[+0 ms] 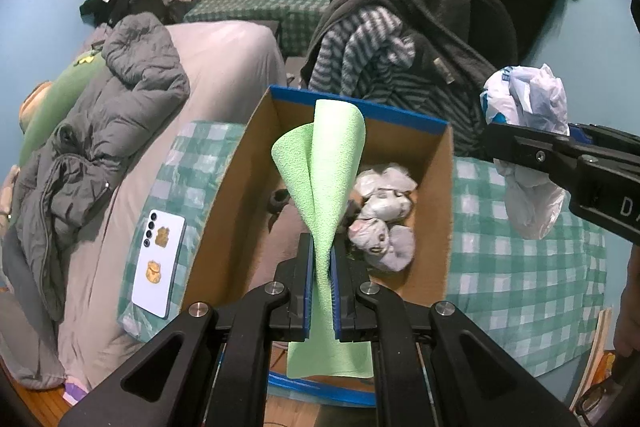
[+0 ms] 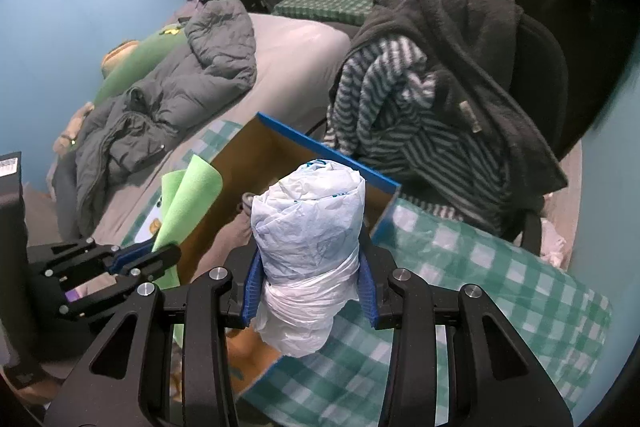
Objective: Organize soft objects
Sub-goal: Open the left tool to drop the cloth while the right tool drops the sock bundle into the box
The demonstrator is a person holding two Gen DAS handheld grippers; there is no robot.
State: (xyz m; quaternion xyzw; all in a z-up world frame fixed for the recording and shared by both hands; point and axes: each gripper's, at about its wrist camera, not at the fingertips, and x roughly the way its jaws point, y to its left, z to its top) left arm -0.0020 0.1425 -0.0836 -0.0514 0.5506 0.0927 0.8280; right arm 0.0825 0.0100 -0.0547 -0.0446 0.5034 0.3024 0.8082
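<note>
Cloth (image 1: 320, 179) sits pinched in the left gripper (image 1: 321, 259) above the box (image 1: 224, 187); right gripper (image 2: 308, 279) clasps a bag (image 2: 308, 227) alongside.

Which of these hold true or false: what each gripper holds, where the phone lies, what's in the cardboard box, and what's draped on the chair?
1. The left gripper is shut on a light green foam sheet. True.
2. The right gripper is empty. False: it clamps a bundled white plastic bag.
3. The open cardboard box with blue rim is empty. False: grey bundles lie inside.
4. A white phone lies on the green checked cloth. True.
5. A striped garment hangs over the chair. True.
</note>
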